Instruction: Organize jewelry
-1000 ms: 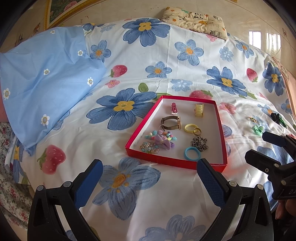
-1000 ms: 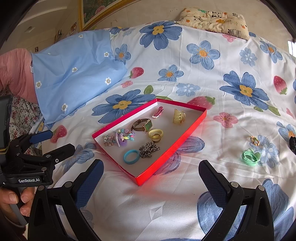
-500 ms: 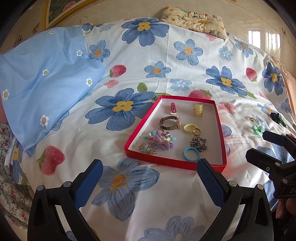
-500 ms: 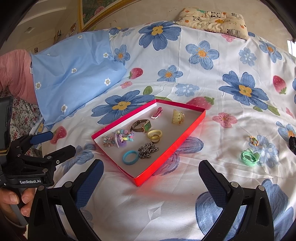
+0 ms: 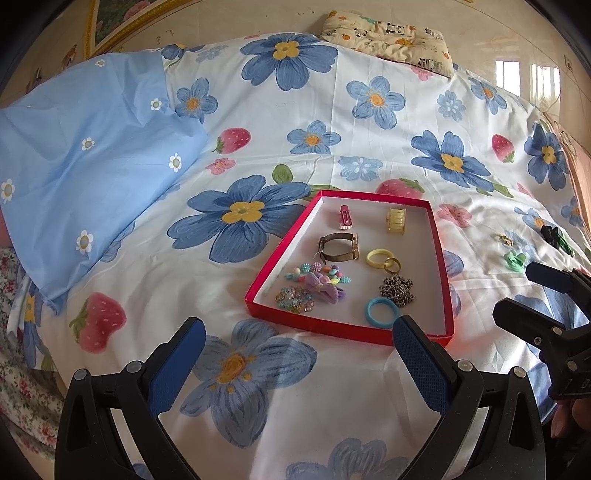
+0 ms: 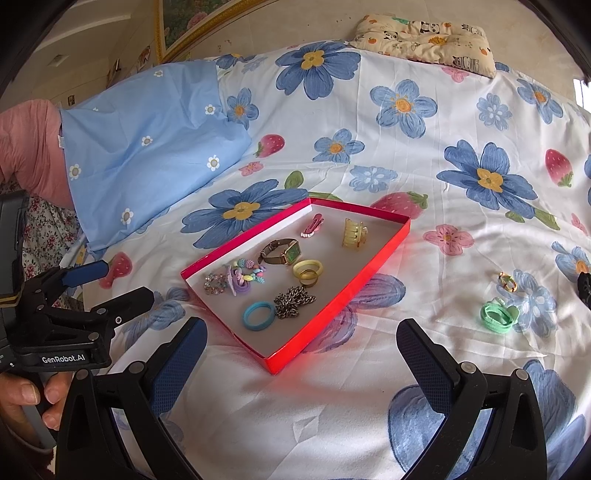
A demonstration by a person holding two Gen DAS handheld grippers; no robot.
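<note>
Two grippers are hovering over a flower-printed bedsheet (image 5: 332,96), both with jaws spread wide and nothing between the fingers: the left gripper (image 5: 299,354) is facing the near edge of a red tray (image 5: 343,328), and the right gripper (image 6: 301,354) is sitting off the tray's near corner. Each gripper is also showing in the other's view, the right one at the right edge of the left wrist view and the left one at the left edge of the right wrist view, where a hand (image 6: 26,402) is holding its handle. Inside the tray a pink hair clip (image 5: 346,217) and a yellow claw clip (image 5: 396,220) are lying at the far end, a wristwatch (image 5: 339,248) and a yellow ring (image 5: 379,256) touching a smaller gold ring (image 5: 391,264) in the middle, and a beaded bracelet with a purple bow (image 5: 321,282), a sparkly brooch (image 5: 294,300), a dark chain (image 5: 397,290) and a blue hair band (image 5: 384,312) toward the near end. Outside the tray, well off to its right, a small gold piece (image 6: 508,282), a green hair tie (image 6: 498,314) and a dark hair accessory (image 5: 554,236) are lying on the sheet. A light blue pillow (image 5: 85,166) is resting at the left, and a patterned cushion (image 5: 388,33) at the far edge.
</note>
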